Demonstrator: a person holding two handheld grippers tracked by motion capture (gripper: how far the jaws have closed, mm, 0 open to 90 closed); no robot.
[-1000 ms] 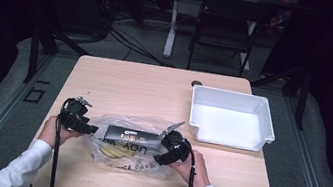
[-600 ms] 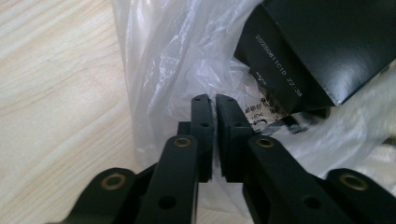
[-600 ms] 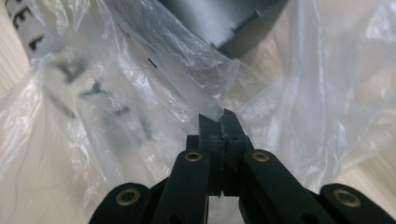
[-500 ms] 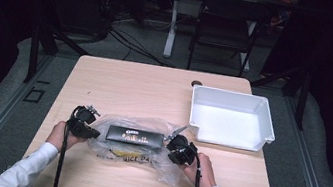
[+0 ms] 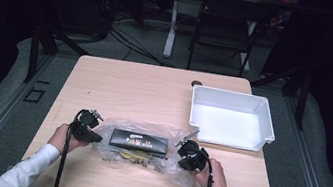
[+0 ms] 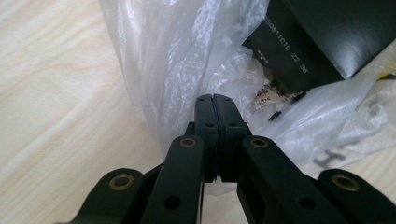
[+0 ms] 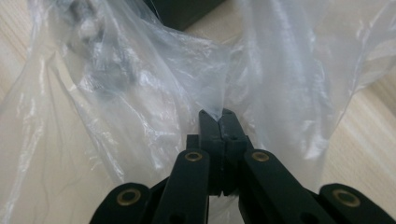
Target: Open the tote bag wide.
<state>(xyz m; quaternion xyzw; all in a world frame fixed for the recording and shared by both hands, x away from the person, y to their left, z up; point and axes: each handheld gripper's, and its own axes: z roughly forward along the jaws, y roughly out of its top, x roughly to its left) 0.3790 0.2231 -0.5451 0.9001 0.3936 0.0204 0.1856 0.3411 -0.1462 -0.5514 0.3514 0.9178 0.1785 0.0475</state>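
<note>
Your clear plastic bag [image 5: 145, 152] lies crumpled on the near part of the bench [image 5: 144, 95], between your two hands. It is thin, glossy and wrinkled all over, with white highlights along its folds. Through the film you can see a flat black box [image 5: 139, 141] with pale print on its top and a white code printed on one end, and beside it some small yellowish and whitish items too blurred to name.

Your left gripper [image 5: 93, 136] is clenched on the bag's left edge; in the left gripper view the jaws stand pressed together with a fold of film pinched at their tips. Your right gripper [image 5: 184, 156] is likewise clenched on the bag's right edge, a peak of plastic rising from between its closed jaws in the right gripper view.

The bench top is pale wood grain. A white rectangular tray [image 5: 266, 123] sits at its right side, well apart from the bag. A small dark round grommet [image 5: 197, 83] lies near the far edge. Beyond the bench the room is dark, with a grey floor, loose black cables [image 5: 122, 41] and a folding chair [image 5: 223, 29].
</note>
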